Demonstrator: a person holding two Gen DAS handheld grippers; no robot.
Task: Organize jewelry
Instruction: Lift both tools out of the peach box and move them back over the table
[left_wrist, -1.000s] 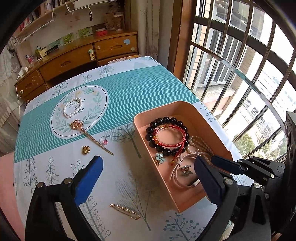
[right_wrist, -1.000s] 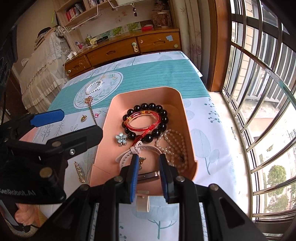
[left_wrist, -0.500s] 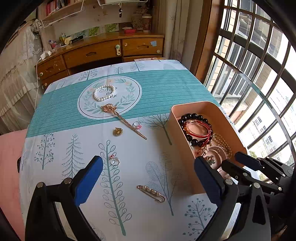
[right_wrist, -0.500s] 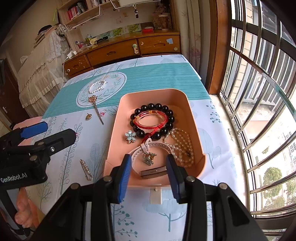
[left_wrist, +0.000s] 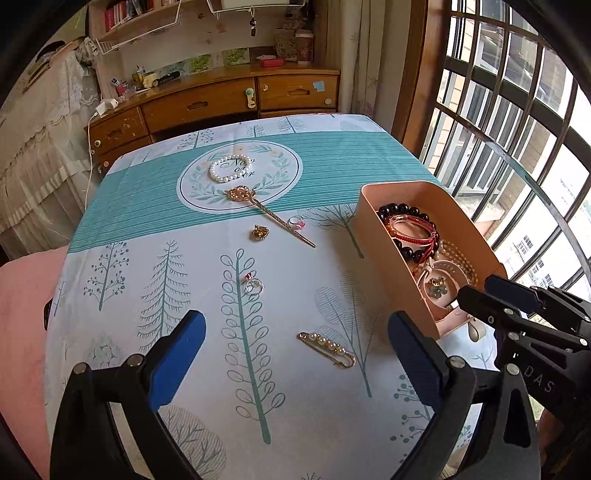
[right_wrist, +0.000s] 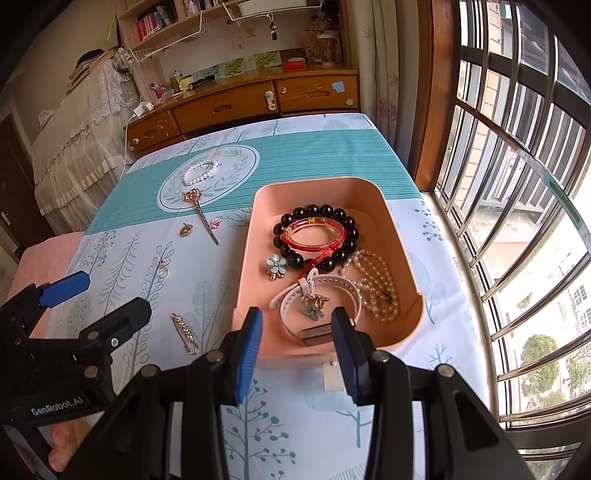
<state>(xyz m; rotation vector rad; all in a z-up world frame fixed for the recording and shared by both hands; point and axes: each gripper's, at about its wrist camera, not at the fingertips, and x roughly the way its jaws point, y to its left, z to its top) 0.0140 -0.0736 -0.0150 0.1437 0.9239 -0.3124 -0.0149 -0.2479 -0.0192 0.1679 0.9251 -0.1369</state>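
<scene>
Left tongs (left_wrist: 295, 354) spread wide, nothing between them, hovering over the desk (left_wrist: 147, 229) above the pearl pin (left_wrist: 327, 349). Right tongs (right_wrist: 297, 345) apart too, empty, at the near edge of the pink tray (right_wrist: 399, 236). Tray sits on the right side of the desk and holds a black bead bracelet (right_wrist: 314, 212), red bangle (right_wrist: 316, 236), white strap (right_wrist: 332, 282) and beige bead string (right_wrist: 376, 284). Loose on the desk left of the tray: pearl bracelet (left_wrist: 231, 170) far, gold hairpin (left_wrist: 269, 212), gold charm (left_wrist: 260, 232), two rings (left_wrist: 297, 222) (left_wrist: 254, 285).

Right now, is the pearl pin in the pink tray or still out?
Out. The pearl pin lies on the tablecloth beside the pink tray, between the open left gripper's fingers.
</scene>
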